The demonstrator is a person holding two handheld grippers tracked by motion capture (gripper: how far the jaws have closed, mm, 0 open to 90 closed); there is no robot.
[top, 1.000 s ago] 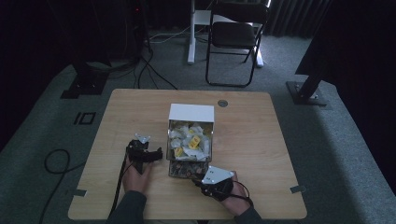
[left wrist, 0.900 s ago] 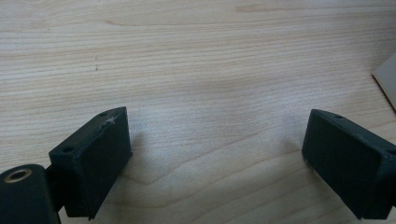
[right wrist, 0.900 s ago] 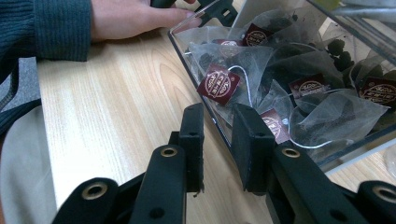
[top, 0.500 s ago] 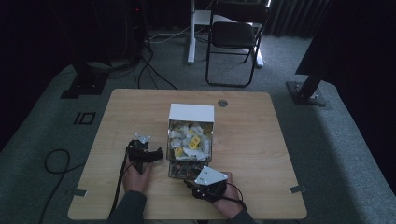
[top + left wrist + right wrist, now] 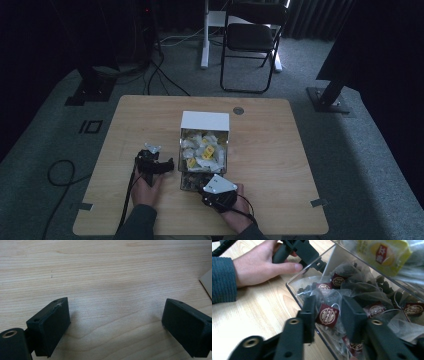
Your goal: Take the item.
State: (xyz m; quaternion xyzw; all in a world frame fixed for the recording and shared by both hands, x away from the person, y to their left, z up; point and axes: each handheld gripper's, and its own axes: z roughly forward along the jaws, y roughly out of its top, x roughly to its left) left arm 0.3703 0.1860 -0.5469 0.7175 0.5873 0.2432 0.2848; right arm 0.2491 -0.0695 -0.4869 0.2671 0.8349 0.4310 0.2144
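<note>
Since a second before, the right gripper [image 5: 325,315] had slid from the table's 5 o'clock edge inward to the front tray of the clear two-tier plastic box [image 5: 204,150], so a pick looked underway. Its jaws were part spread around a dark-red round-label tea bag [image 5: 327,315], not yet pinching it. The left gripper [image 5: 115,325] stayed put at the box's 9 o'clock, jaws spread wide over bare light wooden table [image 5: 105,272]. Two grippers, one box; at least five red-label bags visible, yellow sachets [image 5: 207,152] above too heaped to count.
</note>
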